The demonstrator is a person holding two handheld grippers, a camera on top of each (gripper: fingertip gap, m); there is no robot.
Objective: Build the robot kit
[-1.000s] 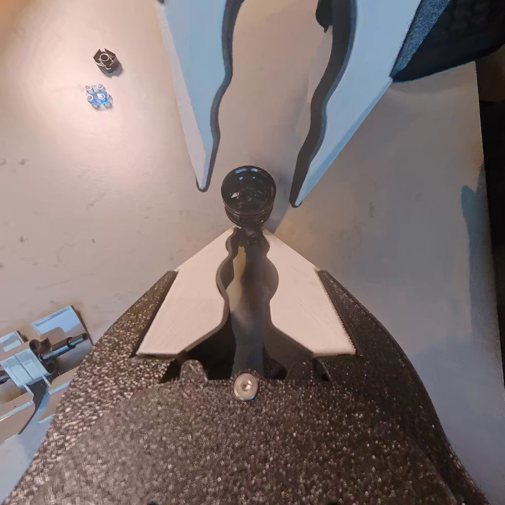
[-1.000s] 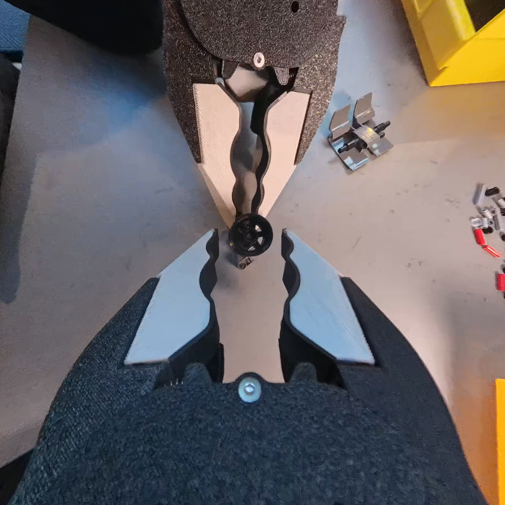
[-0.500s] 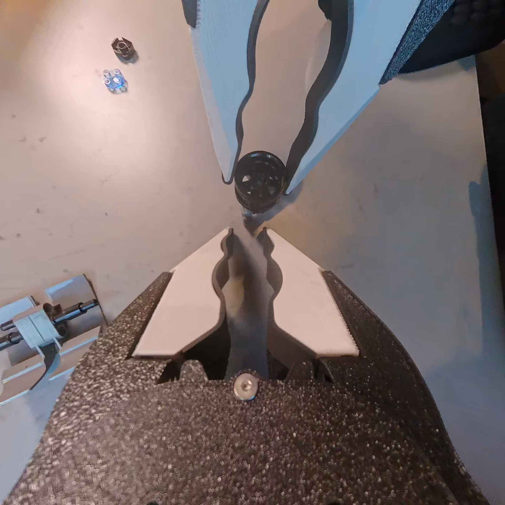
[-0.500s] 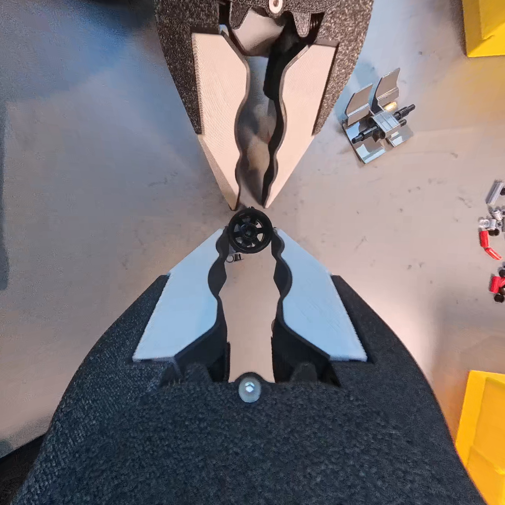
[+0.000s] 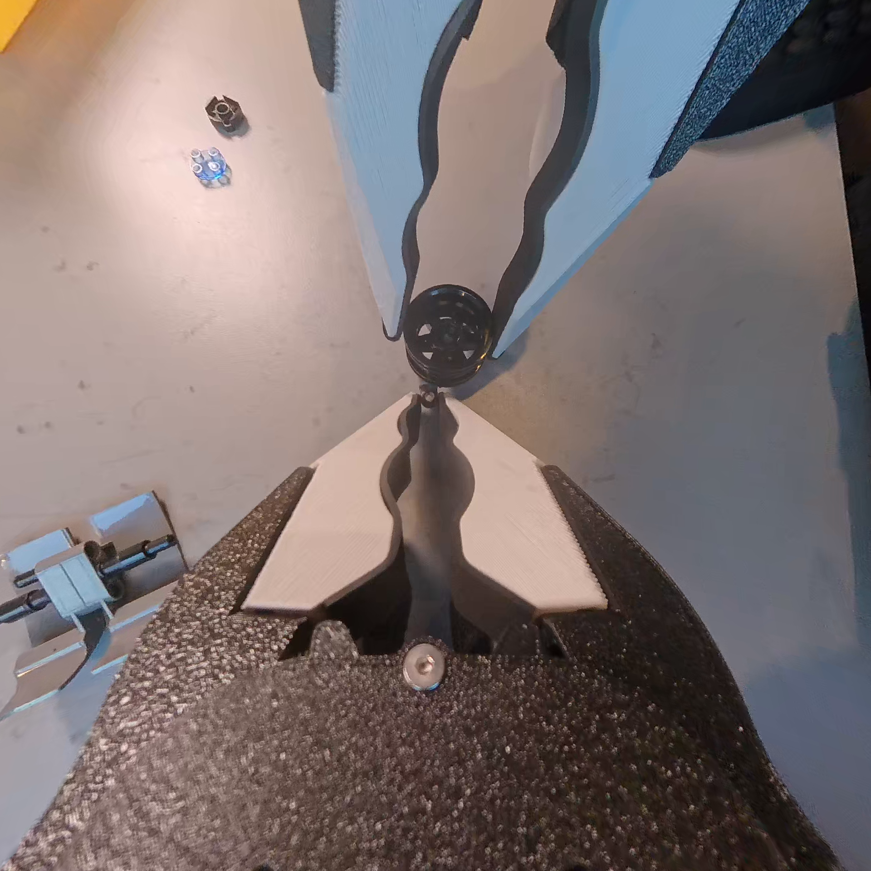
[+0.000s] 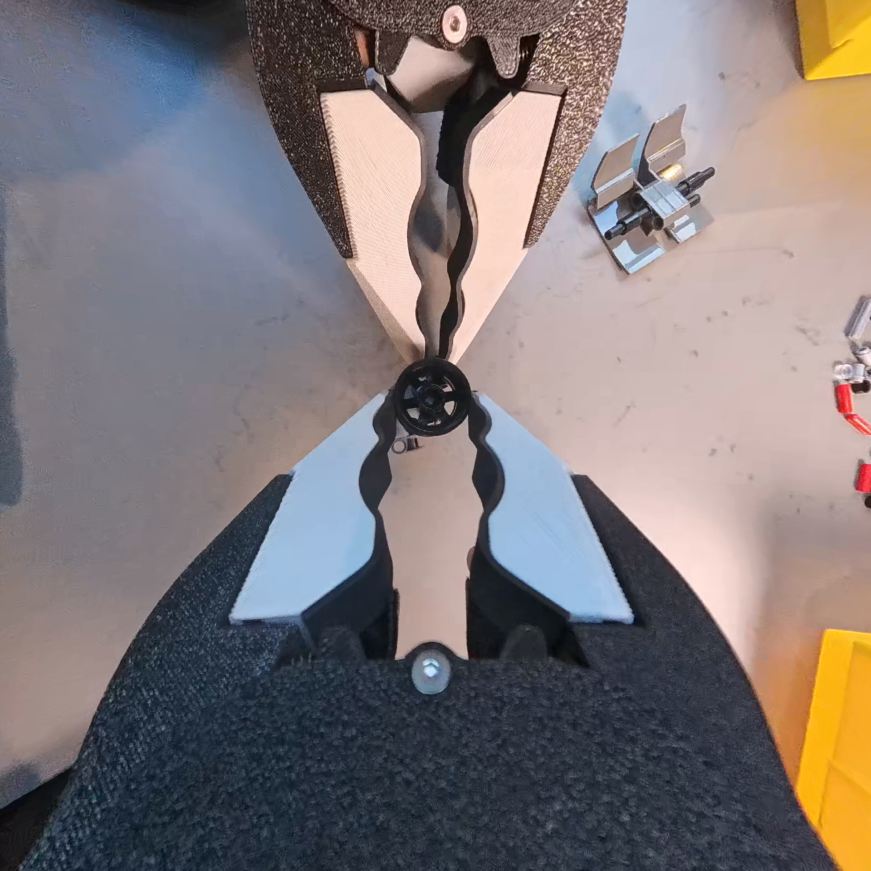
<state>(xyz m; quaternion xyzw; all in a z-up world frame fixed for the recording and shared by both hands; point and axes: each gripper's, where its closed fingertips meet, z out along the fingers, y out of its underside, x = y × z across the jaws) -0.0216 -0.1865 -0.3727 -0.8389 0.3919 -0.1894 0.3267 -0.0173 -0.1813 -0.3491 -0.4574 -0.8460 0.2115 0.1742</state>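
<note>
right gripper (image 6: 431, 410) clamps black spoked wheel (image 6: 431, 400) | left gripper (image 5: 428, 398) pinches small dark pin (image 5: 428, 396) under the wheel | grey table (image 5: 188, 330)

Each camera is sitting just behind its own tongs, looking forward along the fingers and steeply down at the counter (image 5: 660, 424) from close range. The two views are facing each other head-on: the left wrist view is showing the right tongs (image 5: 447, 344) entering from the top edge, and the right wrist view is showing the left tongs (image 6: 436, 356) likewise. Both are sharing the small black wheel (image 5: 447, 337) at centre and the grey brick assembly (image 6: 650, 212) off to one side.
</note>
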